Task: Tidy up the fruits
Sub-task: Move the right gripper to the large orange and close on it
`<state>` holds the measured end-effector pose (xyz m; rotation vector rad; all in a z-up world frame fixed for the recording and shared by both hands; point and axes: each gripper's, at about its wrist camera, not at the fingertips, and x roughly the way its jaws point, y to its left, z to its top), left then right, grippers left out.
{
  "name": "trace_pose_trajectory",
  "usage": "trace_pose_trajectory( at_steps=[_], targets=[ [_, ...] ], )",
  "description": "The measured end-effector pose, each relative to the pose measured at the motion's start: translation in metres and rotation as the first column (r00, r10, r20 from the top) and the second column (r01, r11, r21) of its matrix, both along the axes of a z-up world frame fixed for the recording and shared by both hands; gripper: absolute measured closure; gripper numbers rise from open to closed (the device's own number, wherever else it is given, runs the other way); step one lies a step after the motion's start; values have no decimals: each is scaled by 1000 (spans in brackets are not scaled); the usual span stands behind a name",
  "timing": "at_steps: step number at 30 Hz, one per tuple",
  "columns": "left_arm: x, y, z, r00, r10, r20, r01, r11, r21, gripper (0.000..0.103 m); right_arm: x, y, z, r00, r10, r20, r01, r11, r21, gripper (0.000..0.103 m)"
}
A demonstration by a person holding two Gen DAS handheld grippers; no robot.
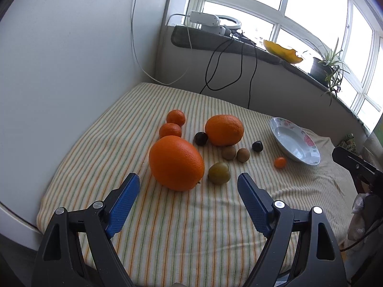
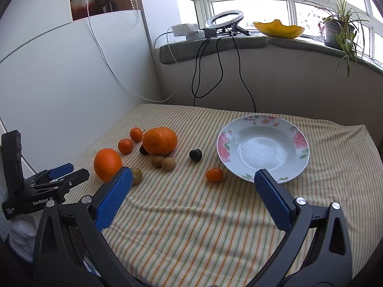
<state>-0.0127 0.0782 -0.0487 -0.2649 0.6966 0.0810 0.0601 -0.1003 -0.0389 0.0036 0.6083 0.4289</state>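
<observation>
Fruits lie on a striped cloth (image 1: 191,227). A big orange (image 1: 176,163) sits just ahead of my left gripper (image 1: 189,179), which is open and empty. A green plum (image 1: 219,173) lies beside it. Behind are another big orange (image 1: 224,130), two tangerines (image 1: 170,130), two brown kiwis (image 1: 235,153) and two dark plums (image 1: 200,138). A small kumquat (image 2: 214,175) lies next to an empty flowered plate (image 2: 262,149). My right gripper (image 2: 194,179) is open and empty, in front of the kumquat and plate.
A white wall (image 1: 59,83) bounds the left side. A windowsill behind holds a power strip (image 2: 186,30), a ring light (image 2: 224,19), a yellow melon rind (image 2: 278,29) and a potted plant (image 2: 337,30). Black cables (image 2: 208,67) hang down to the cloth's back edge.
</observation>
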Motion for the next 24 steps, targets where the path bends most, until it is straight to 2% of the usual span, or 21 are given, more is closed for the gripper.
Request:
trace_pose_trajectory(
  at_steps=[5, 11, 15, 19, 24],
  targets=[
    [0, 10, -8, 1000, 11, -14, -11, 1000, -21, 19, 14, 30, -7, 992, 106, -68, -104, 994, 29, 0],
    [3, 18, -16, 1000, 14, -24, -15, 998, -53, 20, 32, 69, -18, 975, 189, -119, -189, 982, 11, 0],
    [8, 19, -20, 999, 11, -30, -13, 998, -69, 21, 51, 91, -27, 951, 250, -184, -248, 968, 35, 4],
    [13, 21, -24, 999, 0, -34, -3, 995, -96, 21, 70, 112, -42, 911, 309, -272, -304, 951, 60, 15],
    [21, 23, -29, 999, -9, -43, 4, 993, -122, 25, 84, 134, -54, 870, 367, -330, -354, 930, 101, 17]
  ],
)
